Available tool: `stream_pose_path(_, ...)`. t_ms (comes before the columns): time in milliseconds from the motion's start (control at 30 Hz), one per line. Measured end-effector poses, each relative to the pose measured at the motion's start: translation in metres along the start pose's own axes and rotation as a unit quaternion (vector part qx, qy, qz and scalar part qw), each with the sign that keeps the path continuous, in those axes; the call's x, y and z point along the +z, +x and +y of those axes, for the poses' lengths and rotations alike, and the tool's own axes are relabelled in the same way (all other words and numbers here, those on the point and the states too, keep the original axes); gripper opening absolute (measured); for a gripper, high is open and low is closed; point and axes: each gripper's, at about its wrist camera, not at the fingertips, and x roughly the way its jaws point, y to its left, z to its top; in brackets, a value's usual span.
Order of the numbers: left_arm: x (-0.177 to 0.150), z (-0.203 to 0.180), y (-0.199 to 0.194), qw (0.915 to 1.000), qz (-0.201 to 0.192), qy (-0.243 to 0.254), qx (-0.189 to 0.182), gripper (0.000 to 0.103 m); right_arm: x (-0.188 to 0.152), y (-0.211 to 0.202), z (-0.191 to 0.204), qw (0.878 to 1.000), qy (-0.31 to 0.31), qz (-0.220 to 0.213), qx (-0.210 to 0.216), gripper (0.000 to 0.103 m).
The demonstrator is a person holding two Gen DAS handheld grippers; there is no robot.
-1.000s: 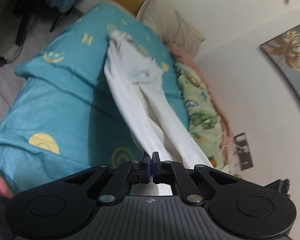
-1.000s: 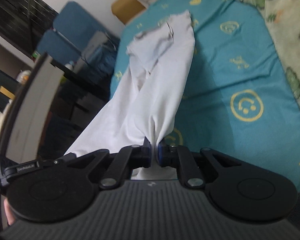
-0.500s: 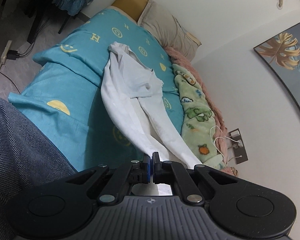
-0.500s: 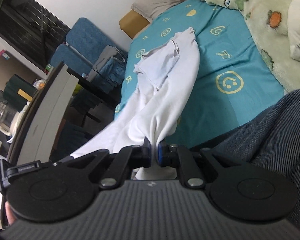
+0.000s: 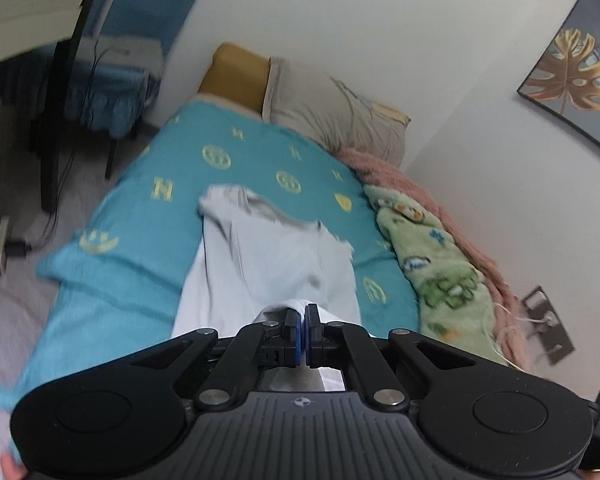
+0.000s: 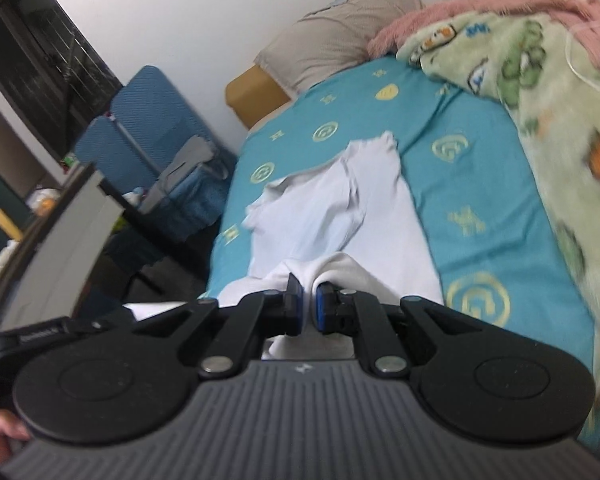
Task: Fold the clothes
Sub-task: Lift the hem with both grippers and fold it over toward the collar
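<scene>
A white cotton garment (image 5: 272, 256) lies lengthwise along the middle of a bed covered by a teal sheet with yellow smiley and letter prints (image 5: 140, 216), its far end reaching toward the head of the bed and its near end gathered up at the foot edge. The left tongs (image 5: 303, 330) are closed tight on a bunched fold of that near hem, the blue-padded tips pressed together with white cloth wrapped over them. The right tongs (image 6: 309, 308) also pinch the white cotton garment (image 6: 340, 216), their blue pads drawn close with a thin ridge of fabric squeezed between them and cloth bulging to either side. At the head of the bed a beige pillow (image 5: 332, 116) leans against the wall, with a mustard-yellow cushion (image 5: 236, 72) just beside it at the corner. Along the wall-side edge of the bed a pale green fleece blanket with cartoon prints (image 5: 432, 256) lies bunched, touching a pink fuzzy blanket (image 5: 452, 208) behind it. Off the opposite edge stands a blue chair draped with clothing (image 6: 152, 120). A framed picture of golden leaves (image 5: 576, 68) hangs on the wall. Both views are slightly blurred.
</scene>
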Motion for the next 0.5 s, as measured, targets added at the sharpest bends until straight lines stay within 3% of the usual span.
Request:
stream_pose_path(200,0.017,-0.010,0.063,0.9949,-0.060,0.071,0.038,0.002,0.025,0.065,-0.007,0.998,-0.055,-0.027,-0.011,0.011)
stream_pose_path(333,0.012,-0.017,0.105,0.9843,-0.088,0.134,0.075,0.002,0.029,0.105,-0.003,0.991,-0.126,-0.037,-0.036,0.011)
stream_pose_path(500,0.007,-0.003,0.161,0.9808,-0.077,0.152,0.095,0.002,0.019,0.155,-0.012,0.979,-0.187,-0.048,-0.058,0.011)
